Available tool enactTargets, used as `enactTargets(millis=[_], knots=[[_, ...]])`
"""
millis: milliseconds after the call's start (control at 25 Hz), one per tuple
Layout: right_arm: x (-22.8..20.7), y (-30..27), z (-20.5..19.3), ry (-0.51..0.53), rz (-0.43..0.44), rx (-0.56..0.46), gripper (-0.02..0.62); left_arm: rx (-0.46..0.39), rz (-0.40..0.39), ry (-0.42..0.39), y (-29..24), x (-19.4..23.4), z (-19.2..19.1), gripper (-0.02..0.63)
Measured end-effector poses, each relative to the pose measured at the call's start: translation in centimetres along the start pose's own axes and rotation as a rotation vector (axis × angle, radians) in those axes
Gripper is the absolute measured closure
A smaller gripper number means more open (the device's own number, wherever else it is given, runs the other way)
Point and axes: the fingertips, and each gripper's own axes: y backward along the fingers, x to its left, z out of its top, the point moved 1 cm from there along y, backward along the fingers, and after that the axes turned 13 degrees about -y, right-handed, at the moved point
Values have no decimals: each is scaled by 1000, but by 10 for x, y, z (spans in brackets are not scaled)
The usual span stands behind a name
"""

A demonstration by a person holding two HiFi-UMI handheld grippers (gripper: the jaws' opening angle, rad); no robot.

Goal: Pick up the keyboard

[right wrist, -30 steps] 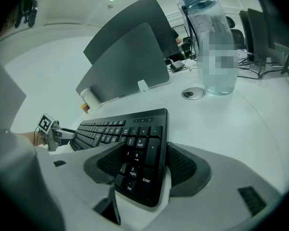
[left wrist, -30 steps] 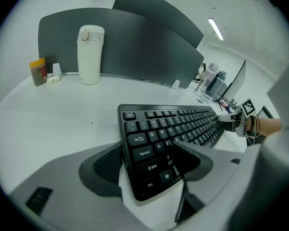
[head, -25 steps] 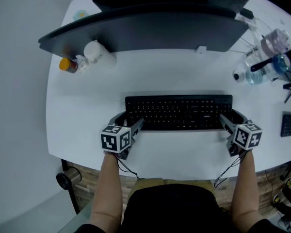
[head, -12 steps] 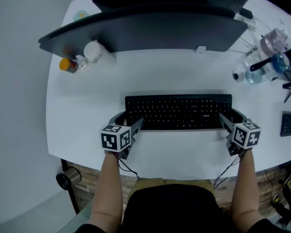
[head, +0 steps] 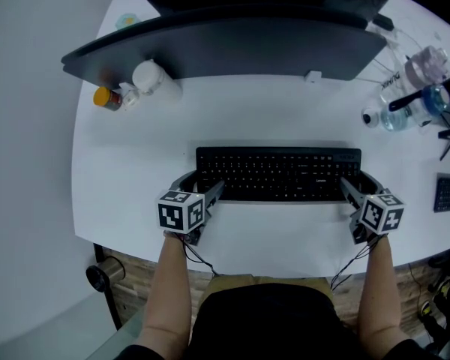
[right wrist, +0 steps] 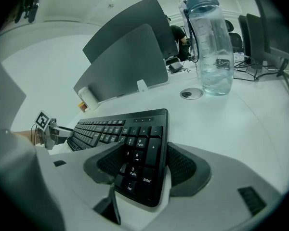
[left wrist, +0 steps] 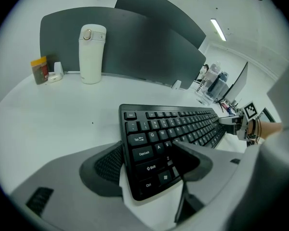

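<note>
The person's forearms point(head: 171, 291) come in from the near edge of the white table point(head: 135, 163), one gripper at each end of the black keyboard point(head: 277, 172). The left gripper point(head: 201, 184) has its jaws spread wide around the keyboard's near left corner: the outer jaw sits just beside the short edge and the inner jaw hangs over the lowest rows of keys, with a strip of table showing beside the outer pad. The right gripper point(head: 358, 182) straddles the number-pad end the same way, jaws wide and not pinching. The keyboard lies flat on the table, square to the person.

Behind it stands a dark grey divider panel point(head: 225, 47). At the panel's left foot are a white flask point(head: 151, 77) and a small orange-lidded jar point(head: 105, 97). Far right stands a clear water bottle point(head: 424, 66).
</note>
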Motion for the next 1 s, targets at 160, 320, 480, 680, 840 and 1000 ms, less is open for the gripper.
enactTargets(millis=[160, 320, 480, 680, 840, 1000], knots=[[1, 4, -5, -13, -9, 12, 308, 11, -14, -9, 3, -3, -3, 285], [5, 9, -9, -15, -15, 11, 308, 18, 3, -29, 9, -3, -2, 285], [7, 12, -9, -14, -14, -2, 308, 9, 20, -51, 16, -3, 4, 285], [13, 20, -7, -5, -3, -32, 308, -9, 29, -55, 28, -6, 9, 290], [18, 27, 0, 4, 14, -63, 308, -42, 51, -65, 39, -8, 21, 291], [23, 38, 14, 26, 23, -102, 308, -81, 66, -81, 49, -12, 35, 291]])
